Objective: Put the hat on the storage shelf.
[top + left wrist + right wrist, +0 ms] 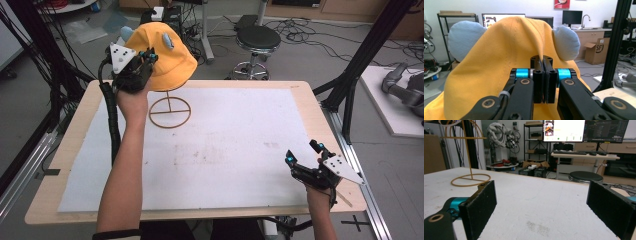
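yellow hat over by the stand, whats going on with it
A person is working at the table with a claw in each hand. The left claw is shut on a fold of the yellow hat, which has light blue ears and sits at the top of the wire stand at the far left. The right claw is open and holds nothing, low over the white mat near the front right corner.

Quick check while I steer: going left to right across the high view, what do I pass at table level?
Left gripper pinching the yellow fabric hat with pale blue ears → tan wire ring base of the hat stand → bare white foam mat → right gripper, jaws open.
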A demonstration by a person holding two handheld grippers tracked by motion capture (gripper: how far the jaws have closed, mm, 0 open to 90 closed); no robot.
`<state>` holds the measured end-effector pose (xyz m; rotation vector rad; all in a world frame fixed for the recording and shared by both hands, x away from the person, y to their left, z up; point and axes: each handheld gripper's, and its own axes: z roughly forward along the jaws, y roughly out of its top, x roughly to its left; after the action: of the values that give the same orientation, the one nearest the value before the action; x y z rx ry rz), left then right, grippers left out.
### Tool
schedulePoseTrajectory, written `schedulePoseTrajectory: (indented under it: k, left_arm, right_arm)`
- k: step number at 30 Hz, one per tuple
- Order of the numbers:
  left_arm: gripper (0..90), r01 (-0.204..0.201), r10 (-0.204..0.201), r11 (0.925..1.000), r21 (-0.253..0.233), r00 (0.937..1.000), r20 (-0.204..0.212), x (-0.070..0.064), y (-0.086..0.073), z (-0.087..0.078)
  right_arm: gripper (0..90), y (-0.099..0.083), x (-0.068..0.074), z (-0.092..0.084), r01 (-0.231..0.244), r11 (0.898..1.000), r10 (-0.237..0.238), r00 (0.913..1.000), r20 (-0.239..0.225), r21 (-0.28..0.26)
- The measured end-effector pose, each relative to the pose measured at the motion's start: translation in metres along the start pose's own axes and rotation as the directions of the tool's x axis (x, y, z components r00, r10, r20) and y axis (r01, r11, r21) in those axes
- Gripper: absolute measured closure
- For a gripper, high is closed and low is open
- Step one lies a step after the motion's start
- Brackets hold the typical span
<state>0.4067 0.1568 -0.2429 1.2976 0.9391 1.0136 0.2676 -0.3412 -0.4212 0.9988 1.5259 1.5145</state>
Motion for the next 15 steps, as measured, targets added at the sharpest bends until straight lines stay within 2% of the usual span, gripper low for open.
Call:
schedulePoseTrajectory:
  k: [3,7,15]
  left_arm:
    - [88.0,0.018,-0.018,0.9997,0.016,0.9998,0.006,0.002,-0.003,0.006]
    - [88.0,0.007,-0.008,0.9991,0.042,0.9999,0.007,-0.001,-0.008,0.015]
    - [87.9,0.01,-0.01,0.9975,0.071,0.9999,0.0,-0.004,-0.022,0.024]
  right_arm:
    - [9.0,0.0,0.0,0.0,-0.003,1.0,0.003,1.0,0.0,-0.005]
    - [9.0,0.0,0.001,0.001,-0.011,1.0,0.011,0.9999,-0.002,-0.005]
    - [9.0,0.0,0.001,0.001,-0.008,1.0,0.008,1.0,-0.003,-0.003]
